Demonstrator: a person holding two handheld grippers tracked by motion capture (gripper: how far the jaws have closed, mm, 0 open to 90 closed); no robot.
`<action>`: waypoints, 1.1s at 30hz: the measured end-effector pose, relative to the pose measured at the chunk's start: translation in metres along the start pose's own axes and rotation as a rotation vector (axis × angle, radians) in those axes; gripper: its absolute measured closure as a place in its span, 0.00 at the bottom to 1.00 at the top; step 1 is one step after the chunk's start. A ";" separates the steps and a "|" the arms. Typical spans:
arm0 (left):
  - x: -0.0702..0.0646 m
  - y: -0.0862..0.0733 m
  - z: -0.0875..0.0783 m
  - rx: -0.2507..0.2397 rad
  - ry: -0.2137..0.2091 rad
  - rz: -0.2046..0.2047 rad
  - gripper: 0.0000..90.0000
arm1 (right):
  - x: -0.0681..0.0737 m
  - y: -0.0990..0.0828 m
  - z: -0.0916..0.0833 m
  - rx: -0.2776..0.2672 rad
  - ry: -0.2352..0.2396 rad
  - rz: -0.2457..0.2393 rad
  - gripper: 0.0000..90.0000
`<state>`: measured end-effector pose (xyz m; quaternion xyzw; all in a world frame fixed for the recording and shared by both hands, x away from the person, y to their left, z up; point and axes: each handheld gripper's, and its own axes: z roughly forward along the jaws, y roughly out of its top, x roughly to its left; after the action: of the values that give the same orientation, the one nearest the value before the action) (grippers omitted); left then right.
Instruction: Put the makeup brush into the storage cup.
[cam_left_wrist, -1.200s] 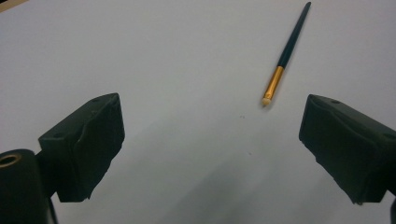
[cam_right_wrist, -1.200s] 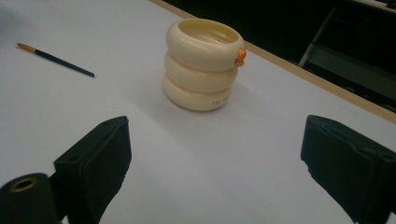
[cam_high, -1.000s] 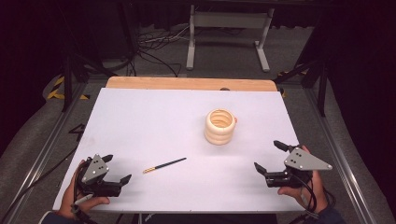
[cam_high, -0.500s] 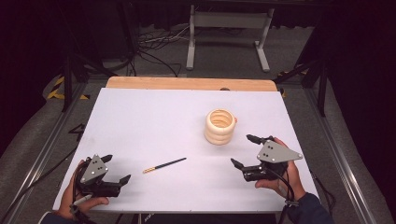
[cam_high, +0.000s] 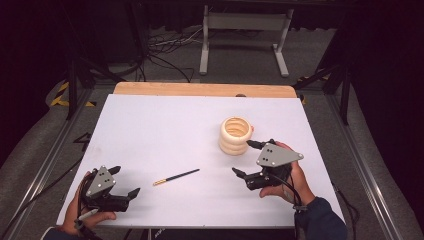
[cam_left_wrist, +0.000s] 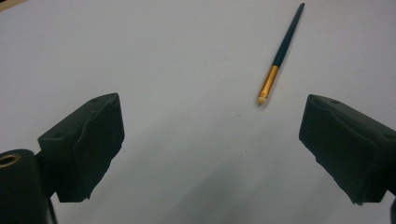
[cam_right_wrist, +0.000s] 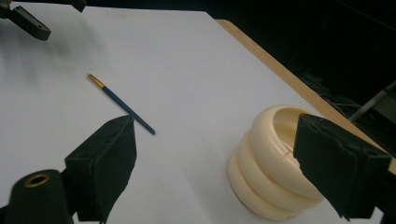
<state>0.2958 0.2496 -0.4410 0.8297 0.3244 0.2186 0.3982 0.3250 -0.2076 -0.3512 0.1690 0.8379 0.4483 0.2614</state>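
Likely light, stiff and thin, the brush (cam_high: 176, 177) wants a mid-handle pinch; both tools, left (cam_high: 125, 191) and right (cam_high: 243, 159), gape empty.

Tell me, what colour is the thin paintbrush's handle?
The thin paintbrush has a dark teal handle and gold metal band, clearest in the left gripper view.

Ribbed cream pot (cam_right_wrist: 275, 172) beside thin brush (cam_right_wrist: 120, 103)

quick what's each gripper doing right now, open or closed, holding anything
Left gripper: open, holding nothing, near the paintbrush.
Right gripper: open, holding nothing, beside the cream ribbed holder.
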 end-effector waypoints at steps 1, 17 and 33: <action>0.000 0.000 0.000 0.001 -0.001 0.005 0.09 | 0.000 0.002 0.002 0.003 0.004 -0.010 0.15; 0.000 -0.001 0.000 0.007 -0.018 0.011 0.08 | 0.007 0.028 0.035 0.039 0.071 -0.059 0.06; 0.000 -0.002 -0.001 0.004 -0.009 0.009 0.08 | 0.017 0.044 0.066 0.093 0.142 -0.107 0.07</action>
<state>0.2947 0.2512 -0.4420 0.8329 0.3193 0.2160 0.3971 0.3525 -0.1312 -0.3491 0.1037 0.8820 0.4053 0.2168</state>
